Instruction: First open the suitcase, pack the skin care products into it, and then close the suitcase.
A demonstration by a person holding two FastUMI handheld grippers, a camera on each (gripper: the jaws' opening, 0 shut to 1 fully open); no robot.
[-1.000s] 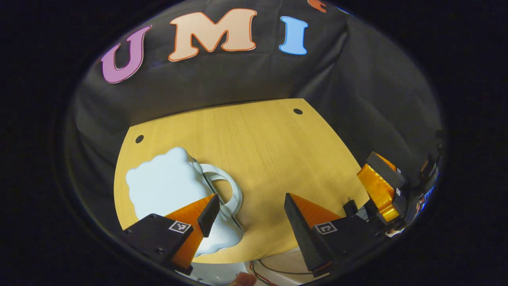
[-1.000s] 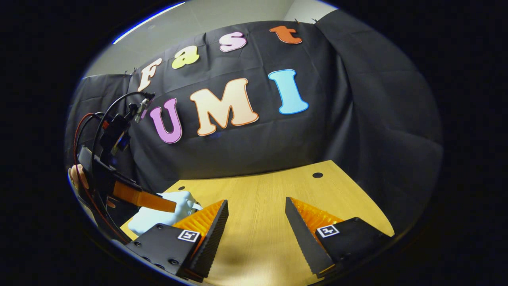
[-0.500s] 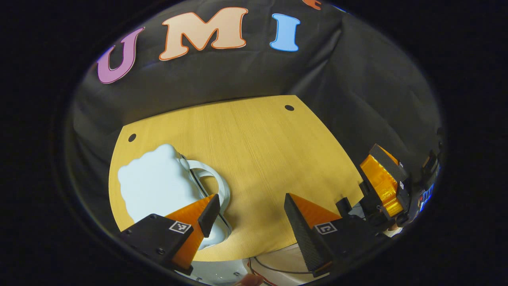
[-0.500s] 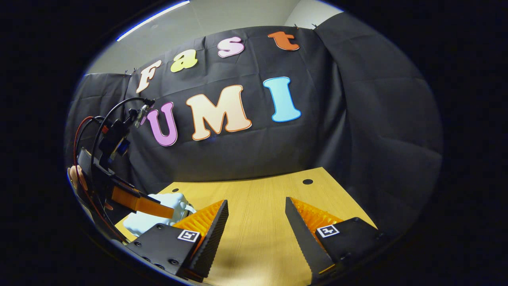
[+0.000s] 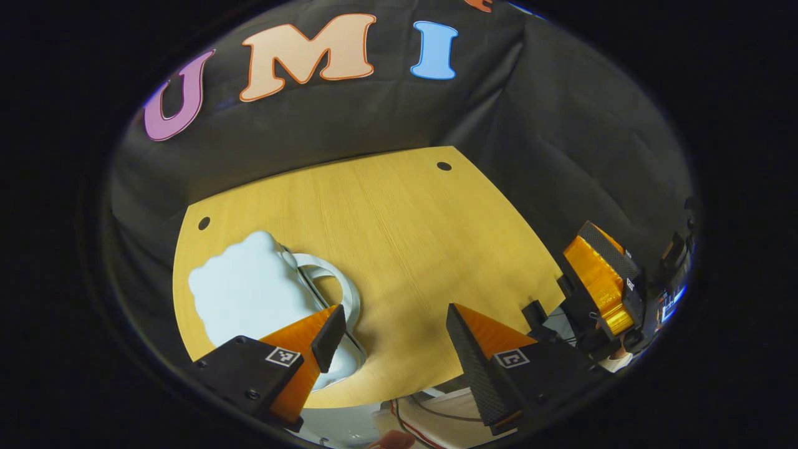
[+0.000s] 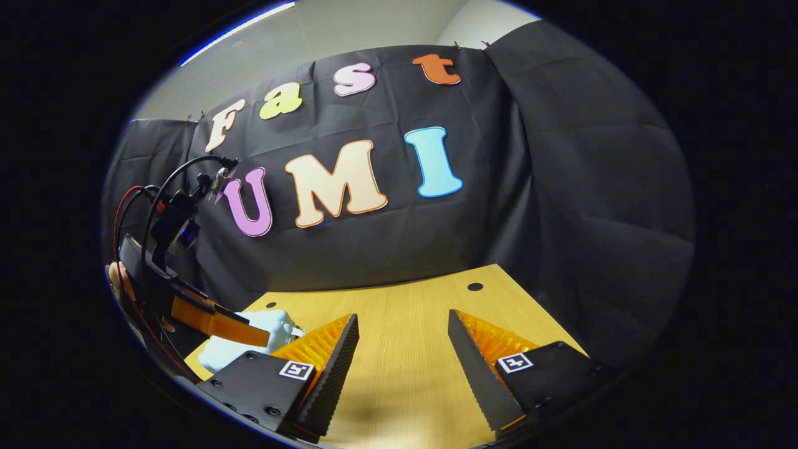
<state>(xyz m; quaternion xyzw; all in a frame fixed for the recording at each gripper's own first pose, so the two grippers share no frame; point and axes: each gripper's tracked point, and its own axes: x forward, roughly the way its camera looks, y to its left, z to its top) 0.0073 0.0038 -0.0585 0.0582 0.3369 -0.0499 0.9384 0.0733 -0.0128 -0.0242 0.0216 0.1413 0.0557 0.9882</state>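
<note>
1. Since the pale blue suitcase (image 5: 249,293) sits flat with its lid down at the lower left of the left gripper view, I'd say we're at the very first step: it isn't open yet. It's a small cloud-edged case with a white handle (image 5: 336,290) looping off its right side, lying on the wooden worktop (image 5: 405,237).

2. Left tongs (image 5: 389,327) are spread wide with nothing between them. One finger (image 5: 327,327) overlaps the case's lower right edge in the picture, though I can't tell if it actually touches.

3. Right tongs (image 6: 402,340) are also released and empty, hanging over bare worktop at the bottom middle of the right gripper view. In that same view the suitcase (image 6: 262,324) peeks out at lower left, partly hidden behind the left tongs (image 6: 218,318).

4. No skin care products anywhere I can spot, so packing looks a way off.

5. Next move, my guess: get a finger under the lid's seam near the handle and lift, maybe with the other tongs steadying the base so the light case doesn't skate.

6. Versus a second ago: the suitcase has slid a bit left and up in the left gripper view, and the right gripper view has tipped slightly upward. Both tongs stay just as wide.
</note>
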